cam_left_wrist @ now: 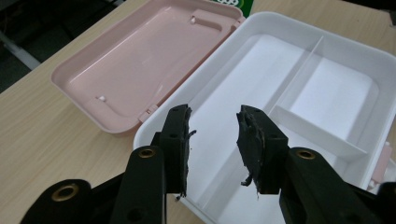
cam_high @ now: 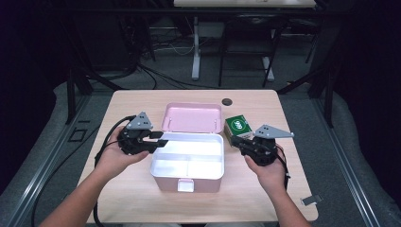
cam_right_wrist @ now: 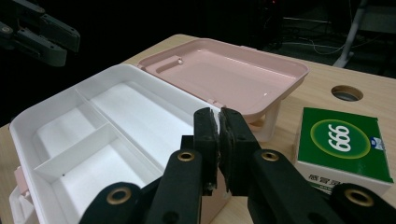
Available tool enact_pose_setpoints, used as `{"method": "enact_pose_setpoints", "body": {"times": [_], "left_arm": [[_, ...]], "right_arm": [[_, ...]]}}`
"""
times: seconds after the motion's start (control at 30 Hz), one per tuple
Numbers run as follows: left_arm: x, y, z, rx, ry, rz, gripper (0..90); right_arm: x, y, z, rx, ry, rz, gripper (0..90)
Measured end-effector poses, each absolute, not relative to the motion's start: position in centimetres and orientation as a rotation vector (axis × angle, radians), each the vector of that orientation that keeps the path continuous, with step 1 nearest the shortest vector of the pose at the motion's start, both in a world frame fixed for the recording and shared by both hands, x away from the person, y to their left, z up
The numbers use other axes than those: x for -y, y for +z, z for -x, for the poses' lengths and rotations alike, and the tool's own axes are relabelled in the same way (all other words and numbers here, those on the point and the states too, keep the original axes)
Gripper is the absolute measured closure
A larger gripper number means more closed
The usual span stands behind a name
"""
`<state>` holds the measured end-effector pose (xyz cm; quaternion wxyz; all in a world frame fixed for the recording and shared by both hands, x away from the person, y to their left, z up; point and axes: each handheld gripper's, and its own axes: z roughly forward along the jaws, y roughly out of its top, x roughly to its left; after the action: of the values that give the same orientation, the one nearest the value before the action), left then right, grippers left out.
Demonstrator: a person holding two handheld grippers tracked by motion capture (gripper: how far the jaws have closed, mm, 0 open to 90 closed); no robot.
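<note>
A pink box stands open in the middle of the table, with a white divided insert and its lid laid flat behind. The insert holds nothing. My left gripper hovers at the box's left rim, and its jaws stand open over the near compartment with nothing between them. My right gripper sits off the box's right side, its jaws shut on nothing. A green and white carton marked 999 lies just beyond the right gripper.
A round cable hole sits in the tabletop behind the lid. The light wooden table ends close to both forearms. Desk legs and cables stand on the dark floor beyond the far edge. A small metal clip lies at the front right corner.
</note>
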<state>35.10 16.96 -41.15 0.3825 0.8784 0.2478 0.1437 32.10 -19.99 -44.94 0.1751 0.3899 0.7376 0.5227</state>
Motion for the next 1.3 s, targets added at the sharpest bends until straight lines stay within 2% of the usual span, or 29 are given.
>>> {"method": "enact_pose_setpoints", "body": {"times": [0.43, 1.3], "left_arm": [[-15.0, -41.8, -35.5, -0.515, 0.357, -2.428, 67.5], [-10.5, -40.8, -37.1, -0.253, 0.364, -2.764, 69.1]], "right_arm": [[19.9, -44.9, -32.0, -2.117, 1.47, -1.101, 85.2], [20.5, -45.7, -31.4, -2.099, 1.5, -1.107, 84.9]]}}
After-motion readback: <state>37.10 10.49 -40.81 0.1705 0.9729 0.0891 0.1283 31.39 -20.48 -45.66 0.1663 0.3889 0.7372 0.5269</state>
